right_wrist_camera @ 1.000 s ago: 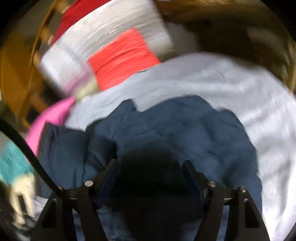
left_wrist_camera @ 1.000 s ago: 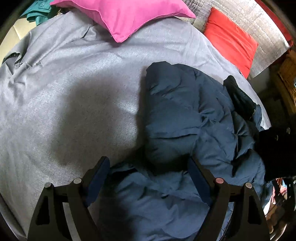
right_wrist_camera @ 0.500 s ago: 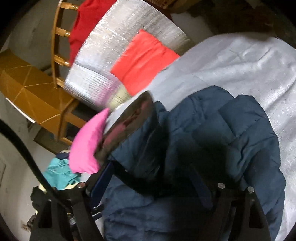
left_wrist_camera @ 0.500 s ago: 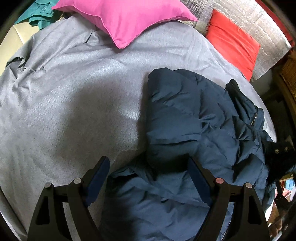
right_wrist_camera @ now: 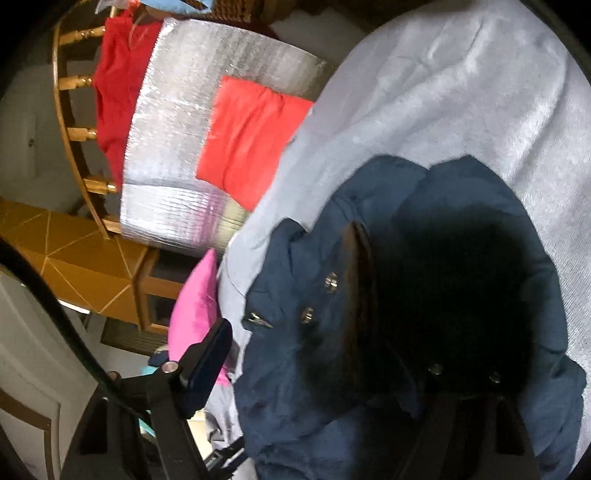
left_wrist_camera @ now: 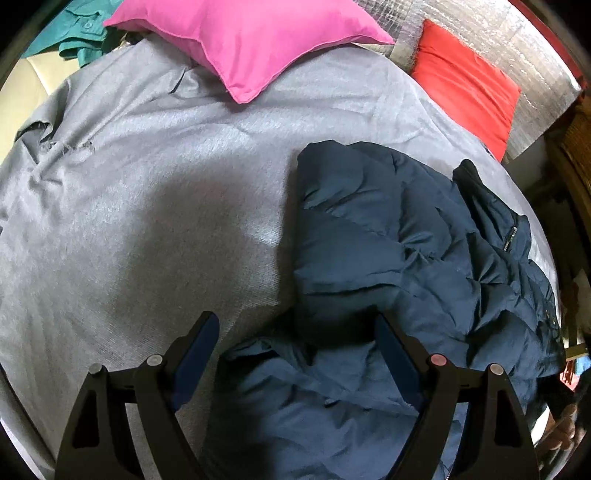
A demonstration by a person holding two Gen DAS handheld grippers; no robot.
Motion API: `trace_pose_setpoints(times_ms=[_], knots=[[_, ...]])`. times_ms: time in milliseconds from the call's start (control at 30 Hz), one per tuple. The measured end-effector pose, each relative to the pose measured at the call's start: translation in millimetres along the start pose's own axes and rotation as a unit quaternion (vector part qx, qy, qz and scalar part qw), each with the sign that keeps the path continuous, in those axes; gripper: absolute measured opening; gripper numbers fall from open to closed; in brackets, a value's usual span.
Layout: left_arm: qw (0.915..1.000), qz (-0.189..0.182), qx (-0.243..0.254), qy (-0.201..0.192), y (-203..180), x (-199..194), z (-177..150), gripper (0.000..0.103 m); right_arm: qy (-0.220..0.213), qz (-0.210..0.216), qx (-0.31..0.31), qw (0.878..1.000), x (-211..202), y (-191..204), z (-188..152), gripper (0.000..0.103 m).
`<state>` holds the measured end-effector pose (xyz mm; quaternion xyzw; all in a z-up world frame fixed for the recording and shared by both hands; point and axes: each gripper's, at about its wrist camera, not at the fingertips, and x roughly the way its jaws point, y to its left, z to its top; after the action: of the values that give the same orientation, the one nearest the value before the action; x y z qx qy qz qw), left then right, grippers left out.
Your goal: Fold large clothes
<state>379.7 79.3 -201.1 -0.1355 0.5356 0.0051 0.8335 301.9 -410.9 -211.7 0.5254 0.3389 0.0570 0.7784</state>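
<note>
A navy puffer jacket (left_wrist_camera: pixel 399 258) lies crumpled on the right half of a grey bedspread (left_wrist_camera: pixel 147 206). My left gripper (left_wrist_camera: pixel 295 343) is open, its fingers straddling a fold of the jacket's near edge without closing on it. In the right wrist view the jacket (right_wrist_camera: pixel 461 236) fills the middle, with a dark furry hood trim (right_wrist_camera: pixel 358 295) and snap buttons facing the camera. My right gripper (right_wrist_camera: pixel 314 354) is open wide; its left finger (right_wrist_camera: pixel 207 354) shows beside the jacket, and its right finger is lost in the dark fabric.
A pink pillow (left_wrist_camera: pixel 251 40) and a red pillow (left_wrist_camera: pixel 469 81) lie at the bed's far edge against a silver foil panel (left_wrist_camera: pixel 517 33). Teal clothing (left_wrist_camera: pixel 74 33) lies at the far left. A wooden chair with a red garment (right_wrist_camera: pixel 110 74) stands beyond the bed.
The right gripper has swung and tilted, coming close over the jacket's hood edge. The left gripper has barely moved. The dark shape at the jacket's right edge has left the left view.
</note>
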Motion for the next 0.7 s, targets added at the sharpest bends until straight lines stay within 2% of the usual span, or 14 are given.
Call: trace_pose_setpoints(times_ms=[33,67,133,300,400,500,600,633,667,700], knots=[[1.0,-0.001,0.003,-0.002,-1.2,-1.1,-0.9,0.085,0.01,-0.02,-0.01,1.0,6.0,0.8,-2.7,0.031],[1.0,0.0,0.008,-0.005,-2.7,-1.8,-1.3,0.085,0.016,-0.047,-0.024,0.998,10.9,1.9,-6.4,0.019],[0.9999,0.004,0.013,-0.006,-3.4,-2.5,-1.9,0.085,0.001,-0.065,-0.043,0.997,6.9,7.8,-12.4,0.012],[0.9999,0.007,0.008,-0.011,0.7,-7.8,-0.4,0.085,-0.057,-0.082,-0.153,0.983,-36.9,63.4,-34.5,0.01],[0.9998,0.008,0.004,-0.015,6.3,-9.3,1.4,0.085,-0.068,-0.1,-0.19,0.974,-60.1,72.2,-51.7,0.01],[0.9999,0.013,-0.002,-0.01,10.9,-5.3,1.3,0.085,-0.055,-0.135,-0.191,0.971,-55.4,59.9,-53.0,0.01],[0.9998,0.017,0.001,-0.004,10.0,0.7,0.5,0.085,-0.016,-0.189,-0.197,0.962,-32.0,34.5,-46.4,0.017],[0.9998,0.019,0.004,-0.005,10.9,-1.0,-0.7,0.085,-0.008,-0.188,-0.183,0.965,-36.7,24.9,-42.4,0.023],[0.9998,0.019,0.006,-0.008,10.1,-2.2,-0.6,0.085,-0.005,-0.175,-0.162,0.971,-41.9,20.4,-36.2,0.025],[0.9997,0.015,0.007,-0.015,9.5,-5.0,-0.4,0.085,-0.019,-0.156,-0.154,0.975,-52.4,20.1,-29.2,0.03]])
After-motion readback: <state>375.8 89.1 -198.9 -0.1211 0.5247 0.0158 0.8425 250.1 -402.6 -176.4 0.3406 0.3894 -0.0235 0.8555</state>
